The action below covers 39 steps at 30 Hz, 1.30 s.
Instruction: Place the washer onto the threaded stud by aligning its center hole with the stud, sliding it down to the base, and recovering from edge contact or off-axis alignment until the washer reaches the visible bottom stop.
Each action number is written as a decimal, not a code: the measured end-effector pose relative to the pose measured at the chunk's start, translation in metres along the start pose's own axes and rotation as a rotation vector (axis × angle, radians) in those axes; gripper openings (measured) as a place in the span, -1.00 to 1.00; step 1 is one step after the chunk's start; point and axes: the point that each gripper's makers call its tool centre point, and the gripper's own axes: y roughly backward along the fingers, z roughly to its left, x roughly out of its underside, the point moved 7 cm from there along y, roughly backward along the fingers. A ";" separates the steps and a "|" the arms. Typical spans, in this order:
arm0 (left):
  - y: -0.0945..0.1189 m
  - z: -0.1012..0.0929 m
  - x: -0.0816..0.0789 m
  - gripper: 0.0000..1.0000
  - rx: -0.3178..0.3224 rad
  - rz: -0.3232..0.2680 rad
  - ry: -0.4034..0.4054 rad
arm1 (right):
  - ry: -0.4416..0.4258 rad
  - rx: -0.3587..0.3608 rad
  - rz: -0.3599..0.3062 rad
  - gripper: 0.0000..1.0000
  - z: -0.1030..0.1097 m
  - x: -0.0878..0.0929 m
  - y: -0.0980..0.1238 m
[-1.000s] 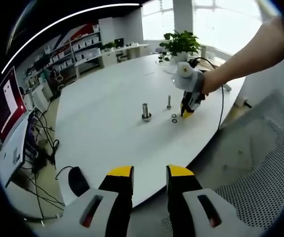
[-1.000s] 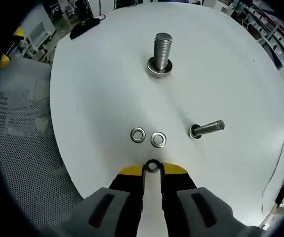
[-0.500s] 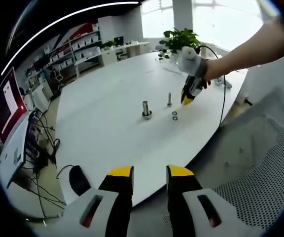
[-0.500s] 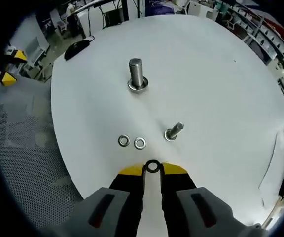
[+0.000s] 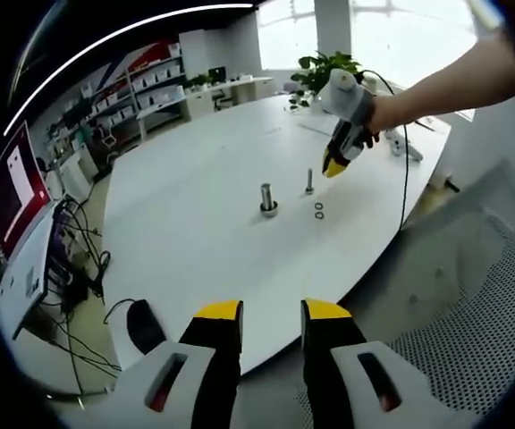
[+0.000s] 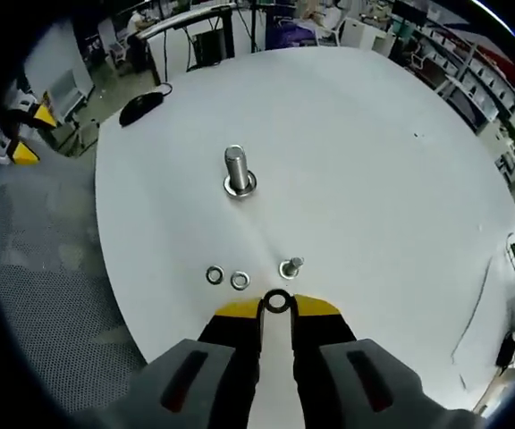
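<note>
A hand holds my right gripper [image 5: 336,163] in the air over the white round table [image 5: 195,206], just above the thin threaded stud [image 5: 309,181]. Its jaws [image 6: 277,308] are shut on a small metal washer [image 6: 277,301], held flat at the tips. From there I look almost straight down on the thin stud [image 6: 291,266], which stands just ahead of the washer. Two loose washers [image 6: 227,278] lie left of it. A thicker stud [image 6: 237,172] with a collar at its base stands farther off. My left gripper [image 5: 272,313] hangs open by the table's near edge, holding nothing.
A black mouse [image 5: 141,326] with its cable lies near the table's edge. A potted plant [image 5: 329,71] stands at the far side. A mesh chair [image 5: 481,286] is to the right, and a monitor [image 5: 12,192] and shelves to the left.
The right gripper has risen from the table with the washer and moved over the thin stud. The studs look smaller in its view. The left gripper has stayed still.
</note>
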 end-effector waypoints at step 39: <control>-0.002 0.000 0.001 -0.53 0.007 0.007 -0.004 | 0.089 0.022 0.031 -0.72 -0.009 -0.022 -0.016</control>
